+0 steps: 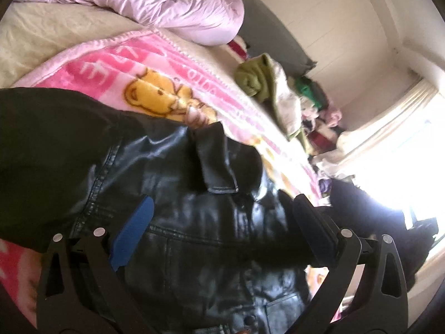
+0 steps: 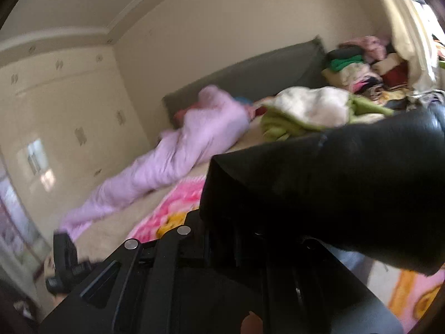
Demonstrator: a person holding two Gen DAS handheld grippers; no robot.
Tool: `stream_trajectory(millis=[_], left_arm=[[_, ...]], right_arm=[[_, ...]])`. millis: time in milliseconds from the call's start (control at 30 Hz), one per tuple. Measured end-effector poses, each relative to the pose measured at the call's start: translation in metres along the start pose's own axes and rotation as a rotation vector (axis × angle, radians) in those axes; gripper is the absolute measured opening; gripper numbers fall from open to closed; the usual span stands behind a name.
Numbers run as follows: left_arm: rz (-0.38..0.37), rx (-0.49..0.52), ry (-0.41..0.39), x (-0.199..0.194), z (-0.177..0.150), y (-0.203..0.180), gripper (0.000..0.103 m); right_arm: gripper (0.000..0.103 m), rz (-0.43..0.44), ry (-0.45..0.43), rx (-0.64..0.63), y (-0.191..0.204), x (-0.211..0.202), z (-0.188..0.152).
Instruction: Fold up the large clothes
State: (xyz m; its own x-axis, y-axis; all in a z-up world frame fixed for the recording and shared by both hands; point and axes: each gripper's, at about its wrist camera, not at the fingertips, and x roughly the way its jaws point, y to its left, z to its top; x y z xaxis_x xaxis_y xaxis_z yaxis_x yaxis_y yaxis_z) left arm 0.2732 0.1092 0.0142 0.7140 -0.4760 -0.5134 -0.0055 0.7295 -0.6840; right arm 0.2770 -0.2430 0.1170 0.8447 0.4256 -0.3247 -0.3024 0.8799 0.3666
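Note:
A black leather jacket (image 1: pixel 189 222) lies on a pink cartoon blanket (image 1: pixel 116 66) on the bed, its collar flap toward the far side. My left gripper (image 1: pixel 222 222) hovers over the jacket's chest with its jaws wide open; the blue pad (image 1: pixel 136 233) shows on the left finger. In the right wrist view a black sleeve of the jacket (image 2: pixel 333 183) drapes across my right gripper (image 2: pixel 233 239) and hides the fingertips; the jaws look closed on the sleeve's cuff end.
A pink quilt (image 1: pixel 155 2) lies bunched at the bed's far side. A green and white garment (image 1: pixel 267 89) and a heap of mixed clothes (image 1: pixel 317 105) sit by the grey headboard (image 2: pixel 250 78). A bright window (image 1: pixel 411 150) is at the right.

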Motion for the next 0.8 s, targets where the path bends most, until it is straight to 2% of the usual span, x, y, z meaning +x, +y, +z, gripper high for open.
stream_trajectory(millis=[200, 333, 400, 467, 500, 533, 600, 667, 767, 800], left_arm=[[-0.072, -0.047, 0.013, -0.001, 0.001, 0.008, 0.094], [-0.036, -0.036, 0.023, 0.004, 0.001, 0.009, 0.094], [-0.002, -0.023, 0.041, 0.008, -0.001, 0.010, 0.094], [0.047, -0.009, 0.065, 0.013, -0.003, 0.010, 0.094], [0.074, 0.003, 0.082, 0.016, -0.004, 0.009, 0.094], [0.106, 0.019, 0.102, 0.019, -0.006, 0.008, 0.094], [0.125, 0.026, 0.119, 0.022, -0.010, 0.009, 0.094], [0.105, 0.010, 0.116, 0.020, -0.011, 0.011, 0.094], [0.068, -0.005, 0.083, 0.011, -0.009, 0.011, 0.094], [0.058, -0.007, 0.071, 0.009, -0.007, 0.011, 0.094]], right_arm=[[0.011, 0.024, 0.166, -0.078, 0.035, 0.046, -0.045], [0.013, 0.010, 0.275, -0.070, 0.048, 0.061, -0.084], [0.018, -0.022, 0.348, -0.023, 0.045, 0.066, -0.103], [0.034, -0.039, 0.395, 0.039, 0.037, 0.067, -0.117], [0.062, -0.047, 0.418, 0.083, 0.034, 0.067, -0.127], [0.085, -0.049, 0.426, 0.129, 0.028, 0.062, -0.132], [0.087, -0.055, 0.414, 0.257, 0.012, 0.048, -0.141], [0.091, -0.077, 0.381, 0.371, -0.005, 0.034, -0.145], [0.089, -0.070, 0.309, 0.476, -0.021, 0.020, -0.143], [0.069, -0.070, 0.294, 0.494, -0.023, 0.019, -0.140]])
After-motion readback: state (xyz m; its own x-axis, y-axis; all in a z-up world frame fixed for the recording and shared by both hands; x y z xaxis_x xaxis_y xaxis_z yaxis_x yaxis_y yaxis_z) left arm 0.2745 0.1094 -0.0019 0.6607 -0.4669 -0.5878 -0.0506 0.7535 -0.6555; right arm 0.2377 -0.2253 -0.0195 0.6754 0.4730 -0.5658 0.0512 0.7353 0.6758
